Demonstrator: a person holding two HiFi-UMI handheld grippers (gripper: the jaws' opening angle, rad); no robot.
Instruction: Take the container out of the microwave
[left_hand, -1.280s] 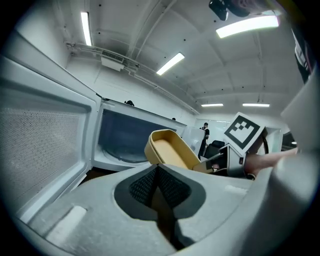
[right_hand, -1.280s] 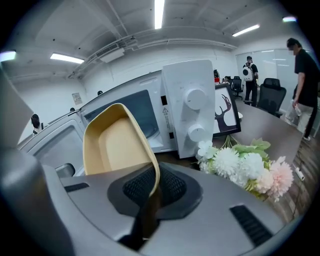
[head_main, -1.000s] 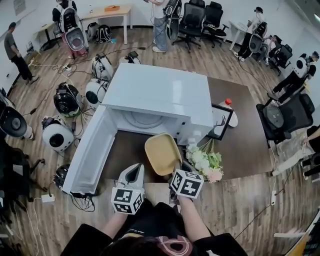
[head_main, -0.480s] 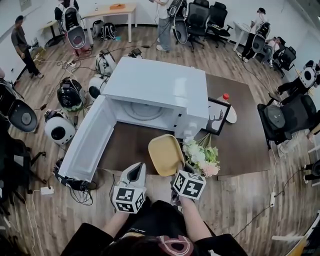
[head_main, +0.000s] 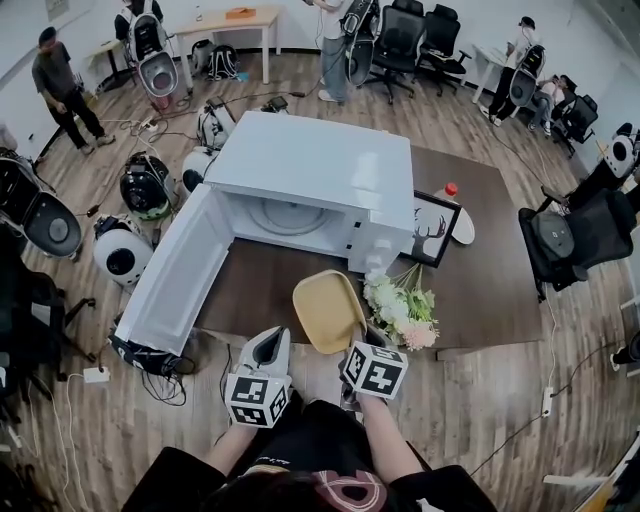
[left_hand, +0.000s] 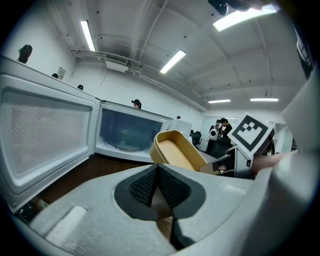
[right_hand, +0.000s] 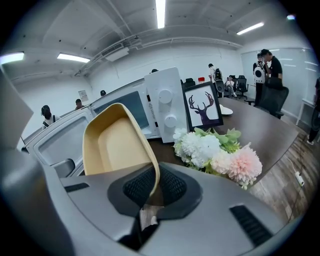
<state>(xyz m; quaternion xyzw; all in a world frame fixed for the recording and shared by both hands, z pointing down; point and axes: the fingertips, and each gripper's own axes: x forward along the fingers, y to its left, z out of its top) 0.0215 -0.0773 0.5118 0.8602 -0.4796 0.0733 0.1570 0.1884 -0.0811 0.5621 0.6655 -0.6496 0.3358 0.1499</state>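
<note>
Container (head_main: 326, 310) tilts in the air before the open microwave (head_main: 320, 170), clear of the cavity and over the near edge of the dark table (head_main: 480, 290). We pinch its thin rim in our right gripper (right_hand: 150, 186), jaws nearly together on the wall. Our left gripper (left_hand: 158, 186) is closed on nothing. We judge this edge grip weak: a swing could twist the container free or knock the flowers (head_main: 405, 318) just beside it. Around us lie wooden floor (head_main: 450, 110), office chairs (head_main: 400, 35) and people (head_main: 60, 85).
</note>
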